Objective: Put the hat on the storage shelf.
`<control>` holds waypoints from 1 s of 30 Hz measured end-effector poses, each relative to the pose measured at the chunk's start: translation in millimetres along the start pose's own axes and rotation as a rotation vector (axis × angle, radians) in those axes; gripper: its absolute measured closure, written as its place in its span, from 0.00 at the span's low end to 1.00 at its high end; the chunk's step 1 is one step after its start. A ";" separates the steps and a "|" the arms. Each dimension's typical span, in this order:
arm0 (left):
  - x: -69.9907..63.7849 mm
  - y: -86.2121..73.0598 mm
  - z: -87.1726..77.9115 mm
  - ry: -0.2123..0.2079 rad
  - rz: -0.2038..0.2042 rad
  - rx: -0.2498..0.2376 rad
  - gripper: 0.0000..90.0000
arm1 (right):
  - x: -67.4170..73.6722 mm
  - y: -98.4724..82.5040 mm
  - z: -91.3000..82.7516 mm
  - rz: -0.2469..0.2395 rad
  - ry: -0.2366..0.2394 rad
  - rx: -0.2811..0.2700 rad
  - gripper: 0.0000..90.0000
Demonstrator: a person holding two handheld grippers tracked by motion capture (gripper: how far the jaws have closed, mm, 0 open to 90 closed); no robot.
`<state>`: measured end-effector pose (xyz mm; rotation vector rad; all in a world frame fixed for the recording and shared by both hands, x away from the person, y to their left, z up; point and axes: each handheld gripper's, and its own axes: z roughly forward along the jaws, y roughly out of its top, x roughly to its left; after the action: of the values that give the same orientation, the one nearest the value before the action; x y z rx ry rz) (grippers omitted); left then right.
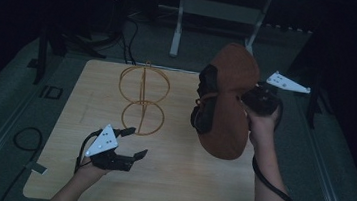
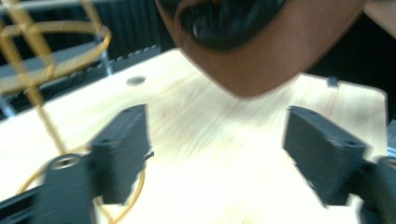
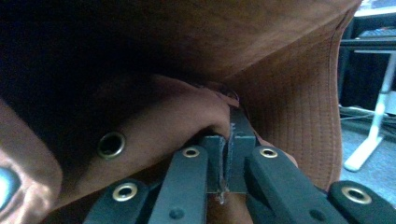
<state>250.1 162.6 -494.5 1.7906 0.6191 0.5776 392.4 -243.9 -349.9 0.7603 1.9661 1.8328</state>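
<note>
Brown suede hat (image 1: 226, 100), dark-lined, brim pinched in right tool (image 1: 246, 101).

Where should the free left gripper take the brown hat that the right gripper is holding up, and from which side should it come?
Probably at the brim's low edge. The brown hat hangs over the table, pinched by the right gripper at its right side. The left gripper is open and empty, so coming from below left, it could close flat over that thin rounded edge.

Dim high view with black surroundings; the left gripper view is motion-blurred, its tabletop (image 2: 224, 154) glaring pale.
</note>
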 end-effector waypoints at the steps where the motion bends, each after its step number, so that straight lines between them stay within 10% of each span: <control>1: 0.2 -6.7 -2.5 -0.002 -0.003 0.028 0.19 | -1.7 2.2 4.6 0.003 0.002 0.000 0.97; 9: 4.4 -56.4 -34.2 0.090 -0.134 0.073 0.05 | -11.3 23.1 43.0 0.015 -0.032 0.000 0.97; 20: 7.9 -76.9 -45.0 0.193 -0.149 0.076 0.02 | 6.7 48.4 118.6 0.028 -0.027 0.007 0.97; 30: 11.6 -80.0 -48.6 0.221 -0.151 0.064 0.02 | 42.9 50.3 181.9 0.072 0.108 0.074 0.97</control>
<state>216.7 225.2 -556.4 1.7341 0.9249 0.6633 472.4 -71.2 -314.7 0.7782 2.1111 1.8879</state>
